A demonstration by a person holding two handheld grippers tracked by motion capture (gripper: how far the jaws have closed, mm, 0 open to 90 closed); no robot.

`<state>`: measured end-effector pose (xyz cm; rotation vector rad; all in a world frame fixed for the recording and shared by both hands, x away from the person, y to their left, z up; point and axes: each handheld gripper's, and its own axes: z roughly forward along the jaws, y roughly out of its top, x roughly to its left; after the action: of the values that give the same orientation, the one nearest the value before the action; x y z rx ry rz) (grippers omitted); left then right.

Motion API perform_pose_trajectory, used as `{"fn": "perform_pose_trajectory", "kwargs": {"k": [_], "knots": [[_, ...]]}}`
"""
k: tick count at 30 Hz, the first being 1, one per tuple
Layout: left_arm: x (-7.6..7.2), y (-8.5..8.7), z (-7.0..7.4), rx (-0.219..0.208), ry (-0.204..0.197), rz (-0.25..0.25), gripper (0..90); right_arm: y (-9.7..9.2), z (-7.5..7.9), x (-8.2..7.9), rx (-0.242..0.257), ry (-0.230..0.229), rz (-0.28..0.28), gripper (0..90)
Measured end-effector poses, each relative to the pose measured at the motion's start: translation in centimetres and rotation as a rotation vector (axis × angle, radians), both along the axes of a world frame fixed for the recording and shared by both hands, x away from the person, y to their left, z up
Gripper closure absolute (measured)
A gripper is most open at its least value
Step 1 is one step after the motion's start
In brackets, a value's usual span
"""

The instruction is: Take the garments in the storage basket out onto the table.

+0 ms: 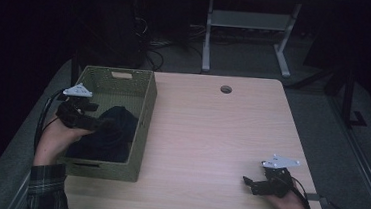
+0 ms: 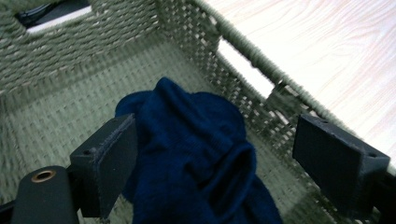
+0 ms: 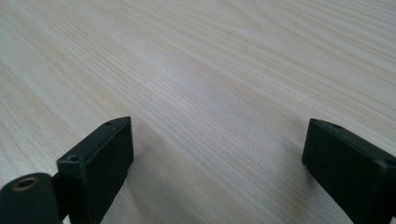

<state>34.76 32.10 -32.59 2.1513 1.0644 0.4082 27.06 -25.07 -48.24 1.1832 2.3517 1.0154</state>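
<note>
A dark blue garment (image 1: 111,131) lies crumpled inside a woven olive basket (image 1: 145,116) at the table's left side. My left gripper (image 1: 103,123) hovers over the basket's left half, just above the cloth. In the left gripper view the jaws stand wide apart, open, with the blue garment (image 2: 196,154) below and between them, not pinched; the basket wall (image 2: 93,42) rises behind. My right gripper (image 1: 248,183) rests low over the bare table near its front right corner. It is open, and the right gripper view has only table wood (image 3: 210,84) between the jaws.
The light wooden table (image 1: 221,137) has a cable hole (image 1: 226,89) near its far edge. A metal-legged desk frame (image 1: 249,29) stands on the dark floor beyond. Cables trail from both grippers.
</note>
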Motion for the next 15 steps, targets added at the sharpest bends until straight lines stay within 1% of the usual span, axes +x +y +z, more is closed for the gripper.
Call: {"fn": "perform_pose_trajectory", "kwargs": {"k": [1,6,15], "knots": [[0.0,0.1,-0.2,-0.005,0.002,0.009,13.9,0.0,0.0,0.0,0.000,0.000,0.000,8.6],[0.4,0.5,-0.8,0.013,0.024,0.032,13.9,0.0,0.0,0.0,0.000,-0.001,0.001,8.6],[1.0,1.0,-2.1,0.030,0.050,0.047,13.8,0.0,0.0,0.0,0.000,-0.001,0.001,8.6]]}}
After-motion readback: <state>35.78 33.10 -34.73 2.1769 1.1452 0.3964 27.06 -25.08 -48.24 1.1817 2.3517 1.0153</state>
